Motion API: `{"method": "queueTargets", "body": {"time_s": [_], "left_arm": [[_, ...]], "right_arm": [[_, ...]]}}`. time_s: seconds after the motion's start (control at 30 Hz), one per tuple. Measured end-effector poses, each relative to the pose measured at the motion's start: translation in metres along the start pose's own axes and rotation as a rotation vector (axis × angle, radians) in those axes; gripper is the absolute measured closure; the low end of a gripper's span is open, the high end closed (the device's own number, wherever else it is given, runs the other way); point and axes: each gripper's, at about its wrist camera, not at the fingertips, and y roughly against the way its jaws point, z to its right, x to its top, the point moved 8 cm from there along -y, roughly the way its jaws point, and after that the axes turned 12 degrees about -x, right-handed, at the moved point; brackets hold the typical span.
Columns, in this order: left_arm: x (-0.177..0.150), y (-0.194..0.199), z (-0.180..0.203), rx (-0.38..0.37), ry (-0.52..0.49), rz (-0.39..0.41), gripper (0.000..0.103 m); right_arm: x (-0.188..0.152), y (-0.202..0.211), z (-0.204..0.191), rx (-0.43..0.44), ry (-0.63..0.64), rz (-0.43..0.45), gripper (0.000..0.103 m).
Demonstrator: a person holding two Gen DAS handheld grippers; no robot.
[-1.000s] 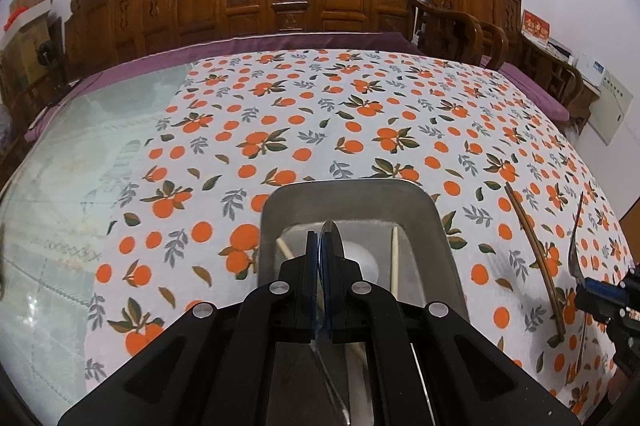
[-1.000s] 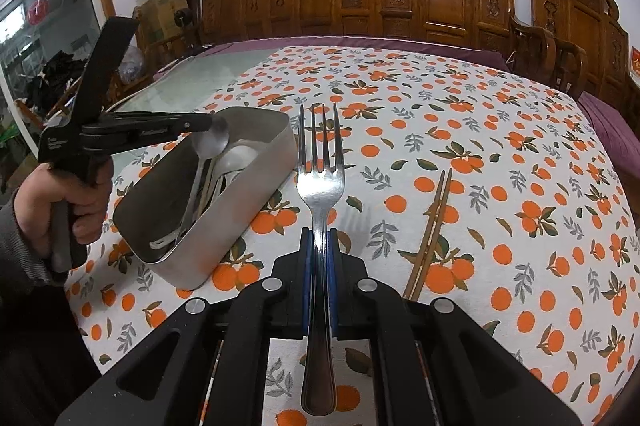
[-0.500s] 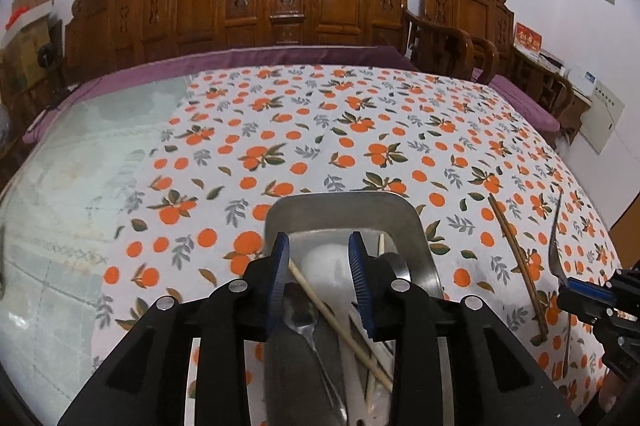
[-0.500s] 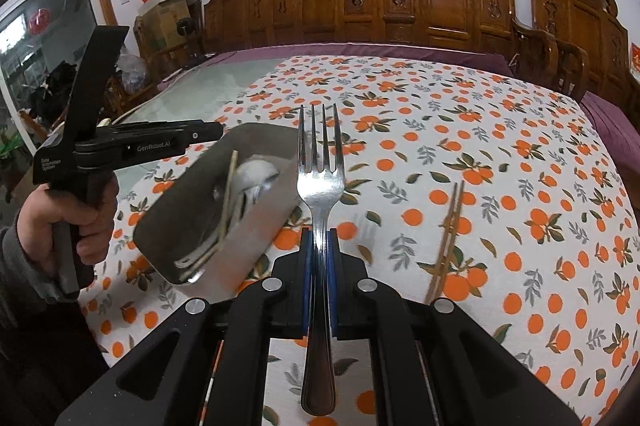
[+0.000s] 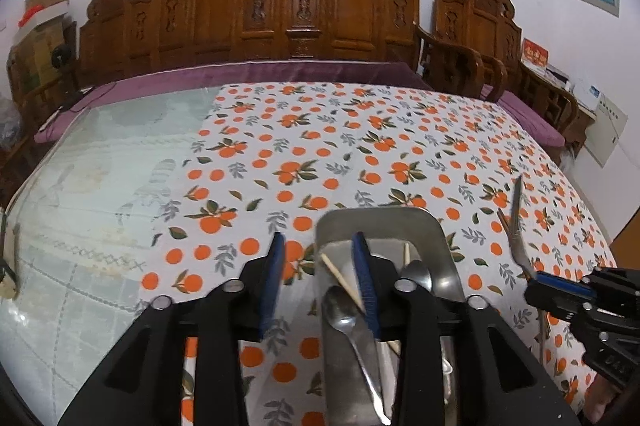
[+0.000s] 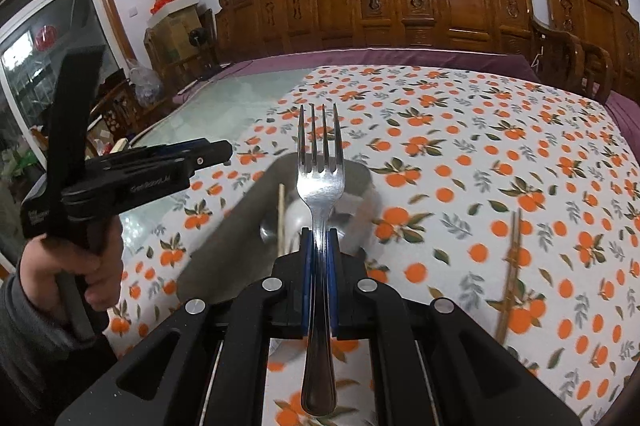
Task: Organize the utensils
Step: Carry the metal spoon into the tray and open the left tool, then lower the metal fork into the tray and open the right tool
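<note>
Metal tray (image 5: 382, 224) holds spoon (image 5: 340, 312) & chopsticks (image 5: 342, 278); fork (image 6: 320, 185) is clamped in right gripper (image 6: 319, 254) above it, left gripper (image 5: 318, 274) jaws just opened w/ nothing between, far cloth (image 5: 360, 129) left bare.

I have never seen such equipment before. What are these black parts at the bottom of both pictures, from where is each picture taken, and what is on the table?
There is no robot here. A person holds a hand tool with two fingers, a gripper, in each hand. A small camera sits on each tool and looks forward along its fingers, so the black parts are the tool itself.

The left tool's picture shows the left gripper with its jaws apart, holding nothing; they have just been opening. Below it is a metal tray with a spoon and pale chopsticks inside.

The right tool's picture shows the right gripper shut on a fork, above the tray. The person's hand holds the other tool. Brown chopsticks lie on the orange-patterned tablecloth.
</note>
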Motion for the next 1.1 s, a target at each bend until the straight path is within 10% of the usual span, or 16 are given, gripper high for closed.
{"method": "queueTargets", "body": {"time_s": [0.47, 1.1], "left_arm": [[0.012, 0.020, -0.037, 0.068, 0.033, 0.055, 0.017], [0.012, 0.023, -0.043, 0.072, 0.044, 0.057, 0.016]], "right_arm": [[0.013, -0.046, -0.036, 0.015, -0.036, -0.042, 0.095], [-0.007, -0.080, -0.061, 0.076, -0.194, -0.132, 0.095]]}}
